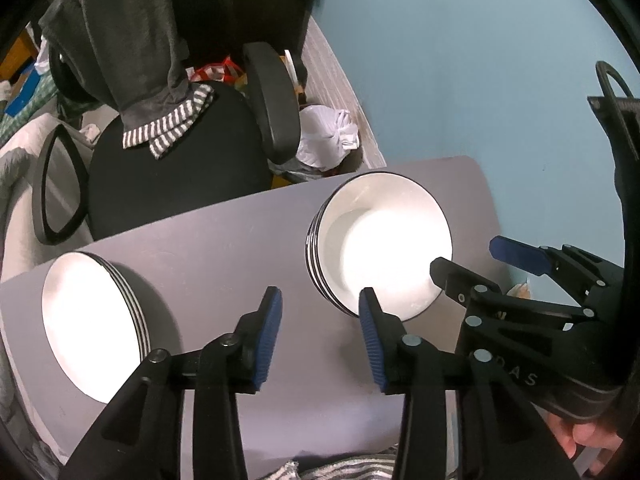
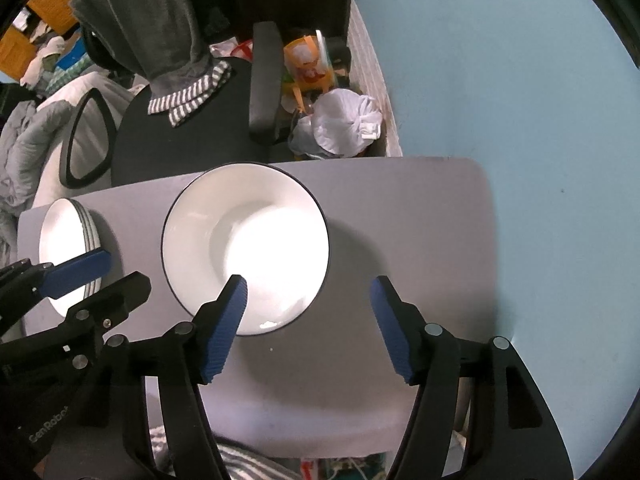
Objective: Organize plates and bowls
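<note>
Two stacks on grey tabletop (image 2: 420,208): white black-rimmed ceramic bowls (image 2: 246,248) centre, white plates (image 1: 92,324) left. Left gripper (image 1: 320,336) and right gripper (image 2: 308,324) both spread, empty, above. Sorting looks finished; next, probably withdraw clear.

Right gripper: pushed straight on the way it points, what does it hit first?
Probably the bare grey table: the open right gripper points down just beside the bowl stack, whose rim its left finger overlaps. Depth is unclear.
</note>
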